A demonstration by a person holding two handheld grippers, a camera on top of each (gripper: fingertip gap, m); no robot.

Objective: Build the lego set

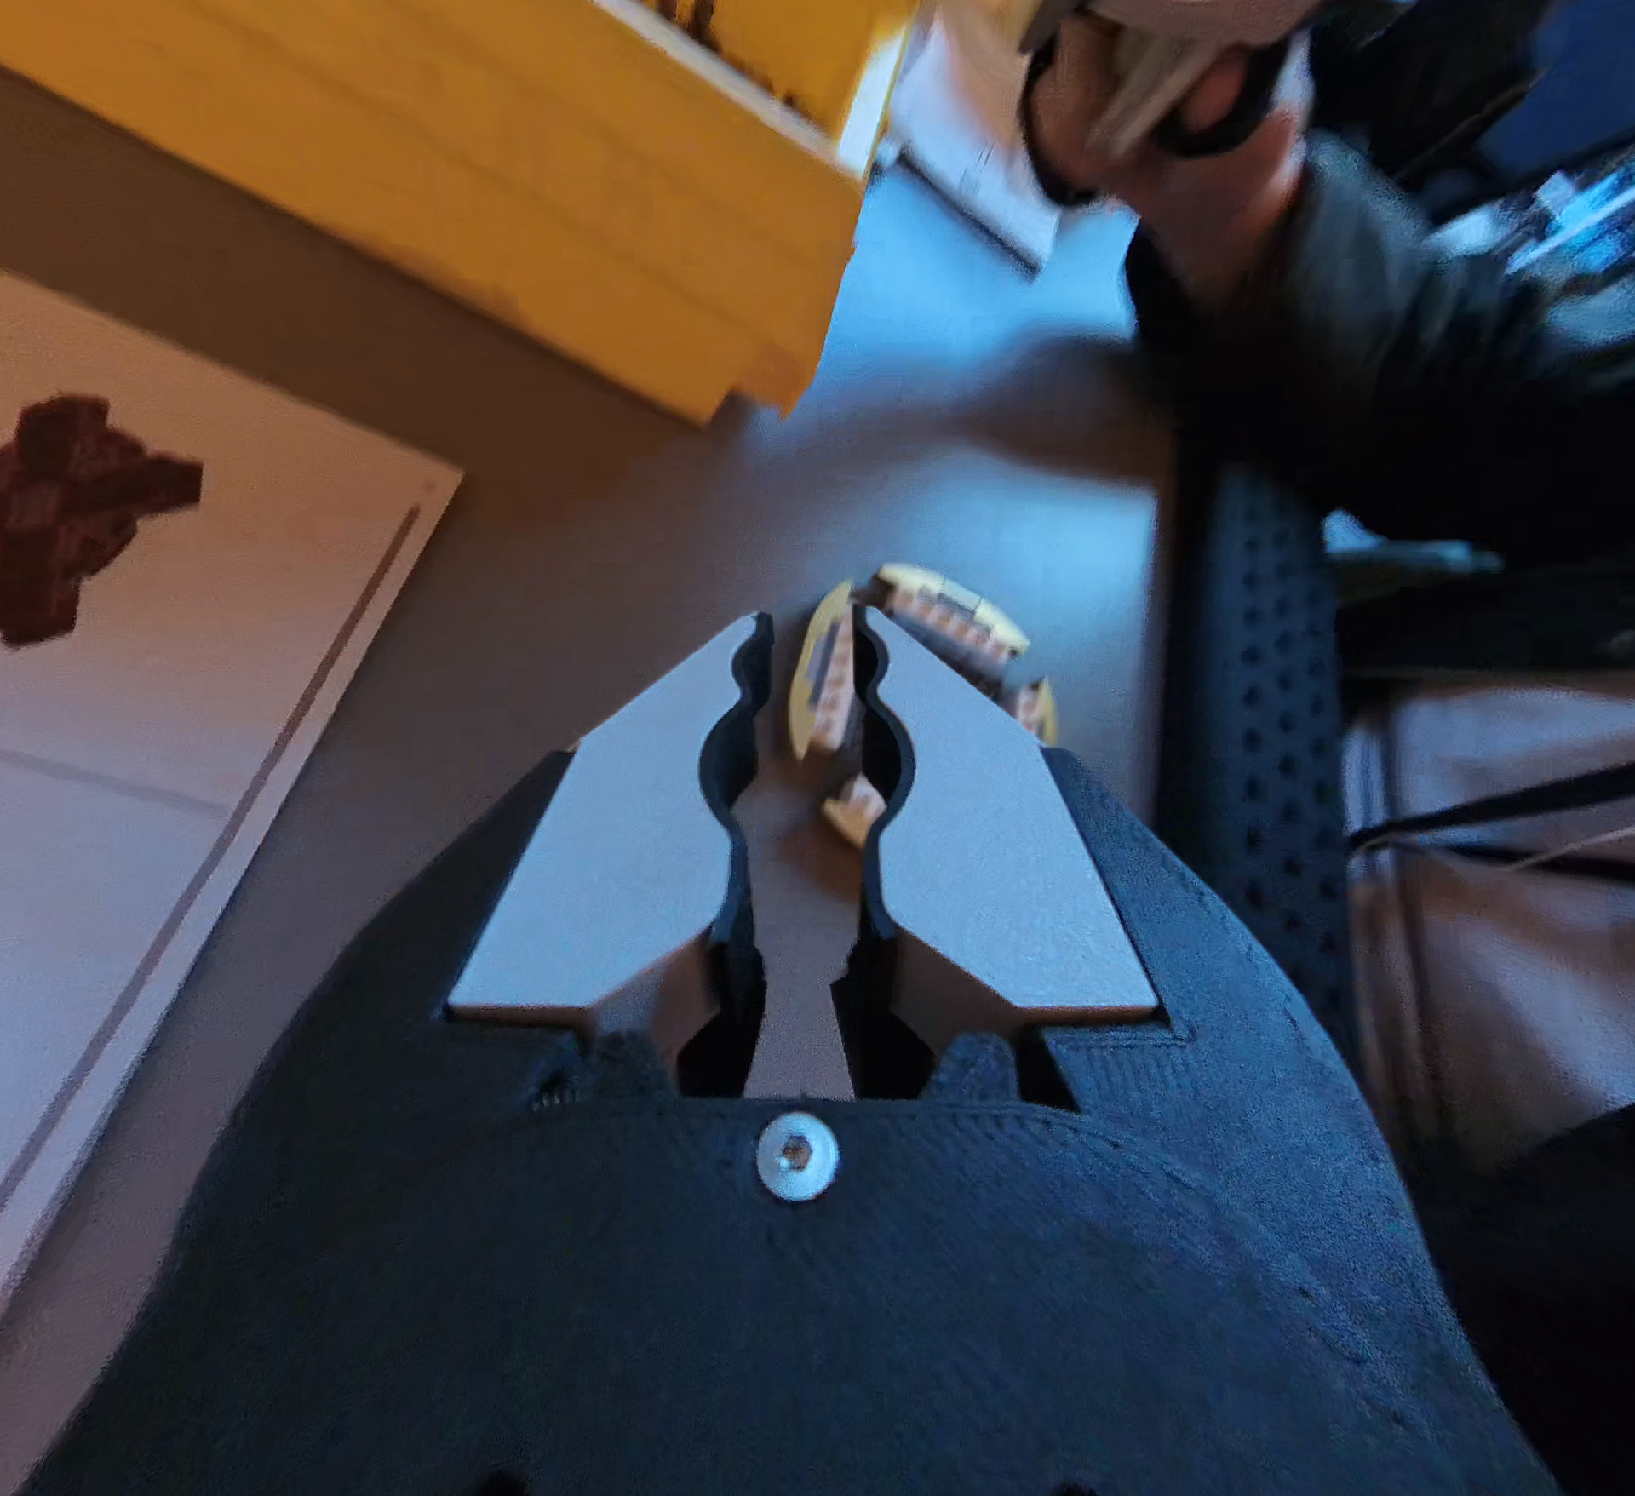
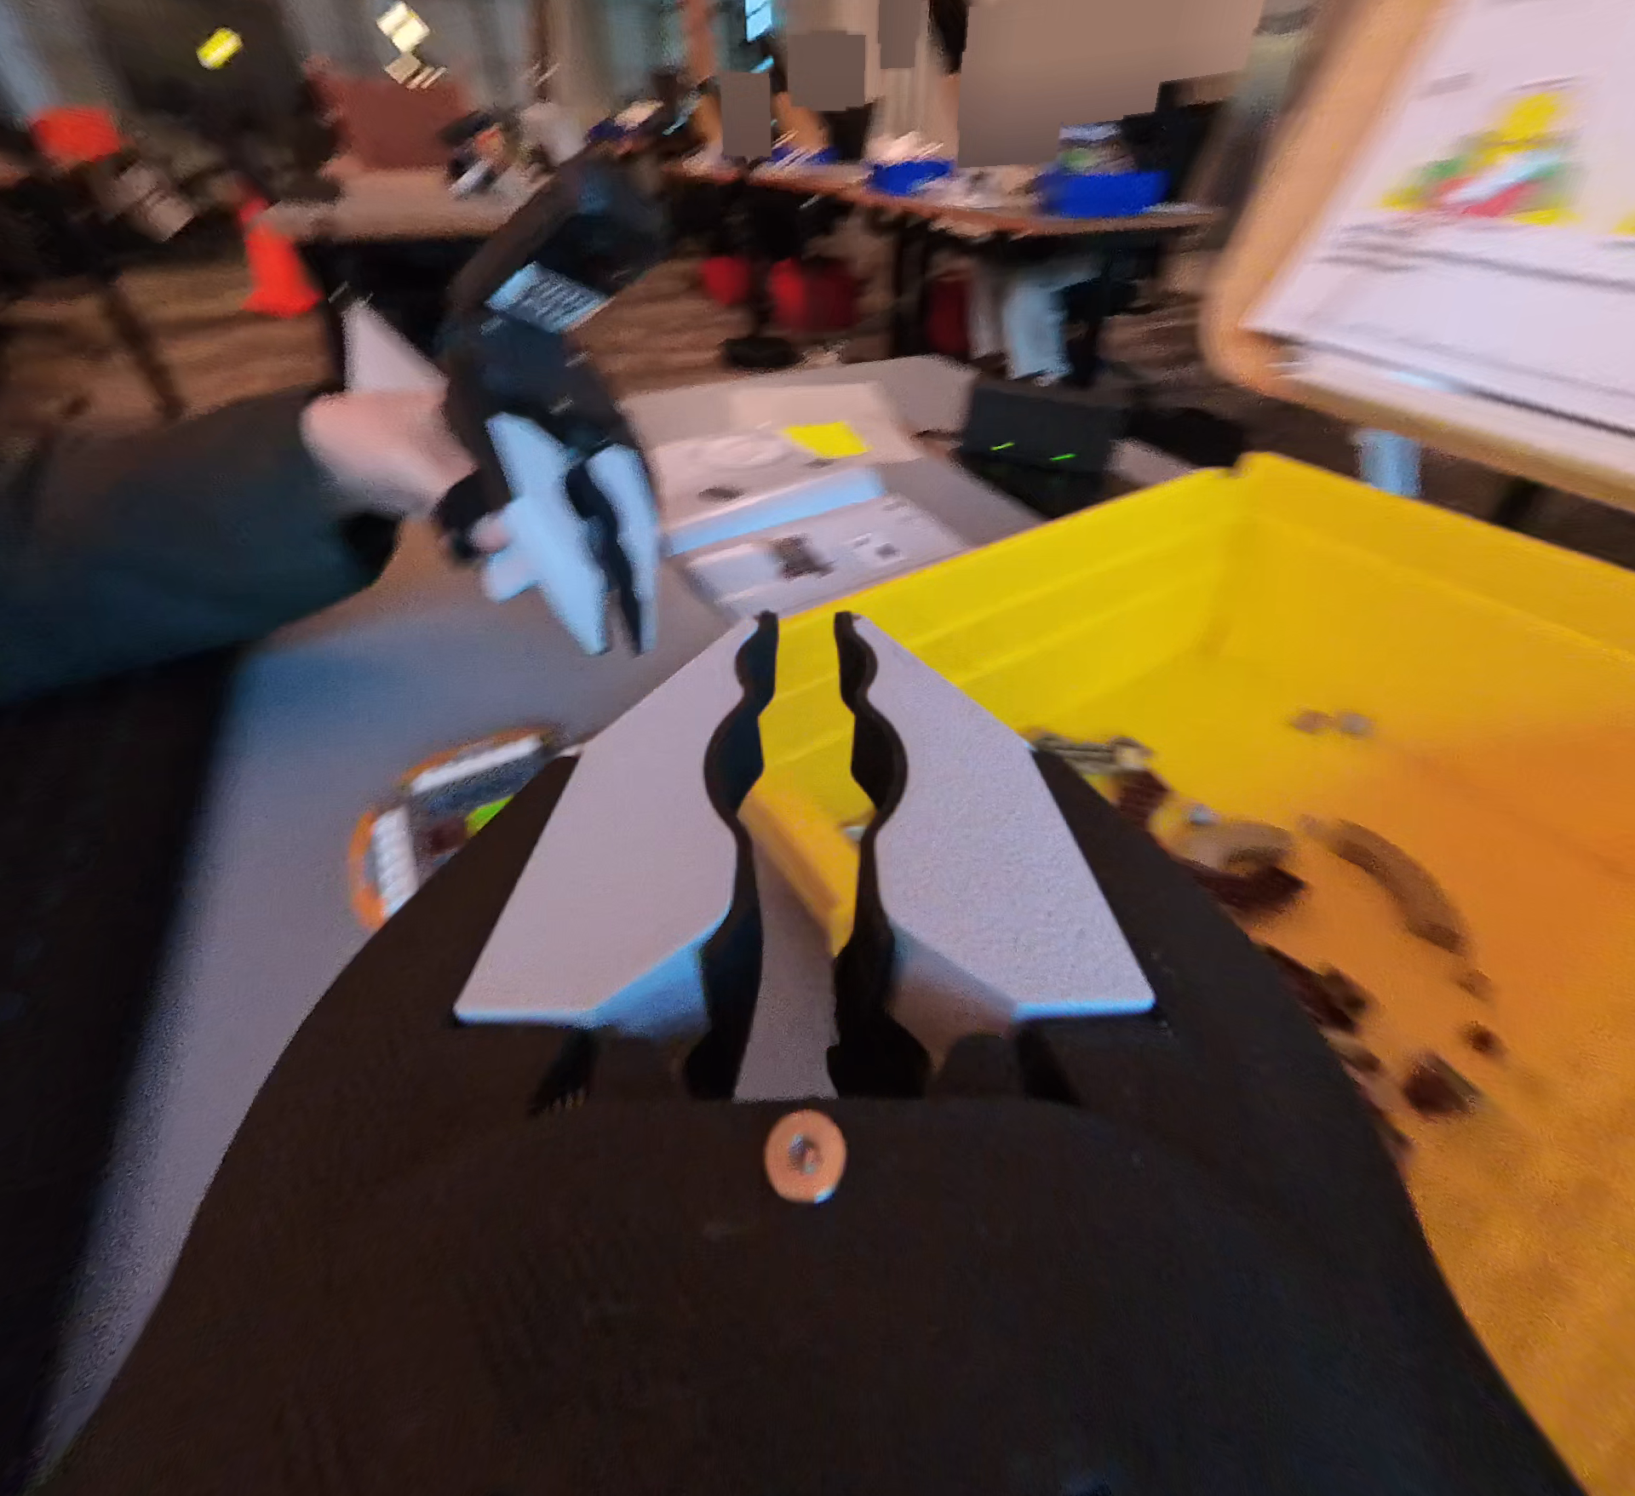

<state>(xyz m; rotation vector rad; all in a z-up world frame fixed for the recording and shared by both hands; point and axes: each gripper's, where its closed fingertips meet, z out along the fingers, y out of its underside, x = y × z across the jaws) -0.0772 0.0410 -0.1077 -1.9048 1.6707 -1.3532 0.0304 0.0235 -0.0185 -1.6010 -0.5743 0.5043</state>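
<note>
Evidently stood only partly done: small round tan-and-yellow lego build [image 1: 920, 684] lay on grey table [image 1: 566, 587] just beyond left gripper [image 1: 809, 618], fingers slightly parted and empty, while right gripper [image 2: 805, 618], likewise parted and empty, hovered by yellow plastic bin [image 2: 1239, 587] with loose brown pieces [image 2: 1256, 878] unplaced.

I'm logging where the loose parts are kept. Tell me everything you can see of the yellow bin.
The yellow bin is an open-topped box of what looks like smooth plastic, with ribbed outer walls. It stands on the grey table, ahead and to the right of the right gripper. Small dark brown and tan pieces lie scattered on its floor. Neither gripper visibly touches it.
</note>
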